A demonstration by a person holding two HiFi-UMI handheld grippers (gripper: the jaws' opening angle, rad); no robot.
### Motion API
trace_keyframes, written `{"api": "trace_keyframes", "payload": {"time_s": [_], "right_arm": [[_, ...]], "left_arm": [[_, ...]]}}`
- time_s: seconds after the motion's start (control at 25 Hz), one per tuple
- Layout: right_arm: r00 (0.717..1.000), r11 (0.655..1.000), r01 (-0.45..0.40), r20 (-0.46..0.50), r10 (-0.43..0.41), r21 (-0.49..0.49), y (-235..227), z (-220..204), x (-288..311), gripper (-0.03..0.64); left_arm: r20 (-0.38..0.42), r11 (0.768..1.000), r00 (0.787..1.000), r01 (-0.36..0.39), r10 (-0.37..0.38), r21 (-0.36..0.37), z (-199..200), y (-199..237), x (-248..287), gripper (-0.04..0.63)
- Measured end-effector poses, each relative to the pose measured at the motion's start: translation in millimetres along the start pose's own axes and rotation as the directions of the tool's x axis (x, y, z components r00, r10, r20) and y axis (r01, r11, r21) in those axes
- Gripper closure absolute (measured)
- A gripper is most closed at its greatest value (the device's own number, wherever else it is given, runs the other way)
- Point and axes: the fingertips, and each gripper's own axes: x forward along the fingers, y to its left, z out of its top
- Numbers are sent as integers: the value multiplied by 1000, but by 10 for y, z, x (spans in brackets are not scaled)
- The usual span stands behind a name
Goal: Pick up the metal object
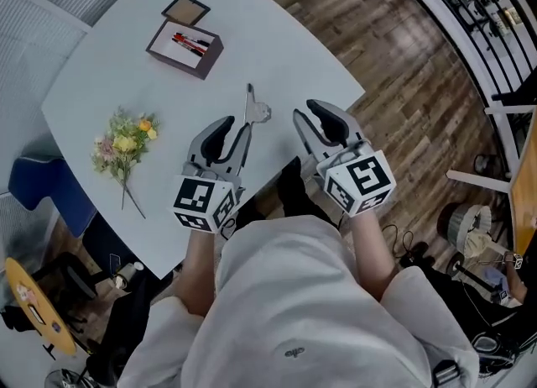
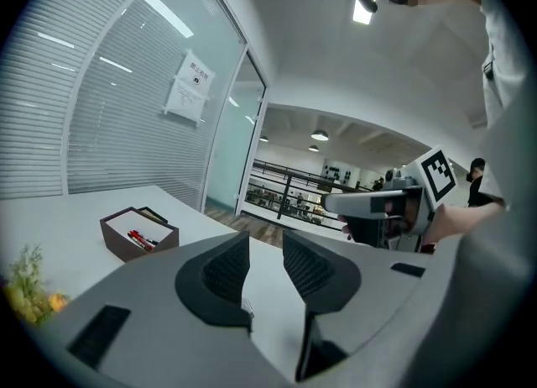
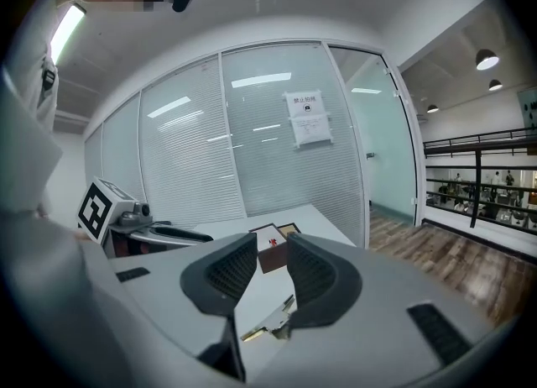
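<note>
- The metal object (image 1: 254,109) lay flat on the white table (image 1: 101,76), between the two grippers.
- It sat just off the left gripper (image 1: 237,126), whose jaws stood apart with nothing between them.
- The right gripper (image 1: 304,109), near its other side, was likewise parted and empty.
- A flower bunch (image 1: 124,144) and a brown box (image 1: 185,46) lay well apart.

metal object (image 3: 267,322) half hidden, notice (image 3: 307,119) illegible
</note>
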Motion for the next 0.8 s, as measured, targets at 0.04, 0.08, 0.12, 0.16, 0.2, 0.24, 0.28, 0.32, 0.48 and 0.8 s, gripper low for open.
{"api": "trace_keyframes", "payload": {"time_s": [0.04, 0.08, 0.12, 0.16, 0.2, 0.24, 0.28, 0.32, 0.48, 0.8], "right_arm": [[1000, 1000, -15, -5, 15, -2, -34, -1, 26, 500], [1000, 1000, -30, -10, 30, -4, -66, -2, 50, 500], [999, 999, -41, -16, 41, -6, -97, -3, 74, 500], [998, 999, -52, -22, 52, -9, -127, -5, 98, 500], [998, 998, -63, -27, 63, -11, -152, -10, 123, 500], [997, 997, -76, -31, 76, -13, -171, -18, 148, 502], [995, 996, -91, -35, 90, -15, -185, -30, 171, 502], [994, 994, -106, -39, 105, -16, -198, -43, 191, 502], [987, 988, -153, -61, 151, -20, -246, -99, 238, 502], [968, 971, -237, -96, 233, -24, -297, -216, 286, 506]], "left_arm": [[-8, 1000, 1000, -11, 11, 1, -24, -1, 33, 477], [-17, 1000, 1000, -22, 22, 3, -49, 0, 65, 476], [-24, 999, 999, -32, 32, 4, -74, 3, 97, 476], [-30, 999, 999, -40, 41, 3, -99, 8, 127, 474], [-37, 999, 998, -49, 49, 0, -127, 13, 154, 474], [-43, 998, 997, -57, 56, -4, -159, 18, 178, 474], [-51, 998, 997, -65, 65, -8, -194, 21, 198, 472], [-58, 997, 996, -75, 74, -10, -229, 22, 216, 472], [-81, 994, 991, -110, 108, -16, -357, 9, 281, 468], [-112, 986, 981, -162, 158, -33, -534, -16, 387, 463]]}}
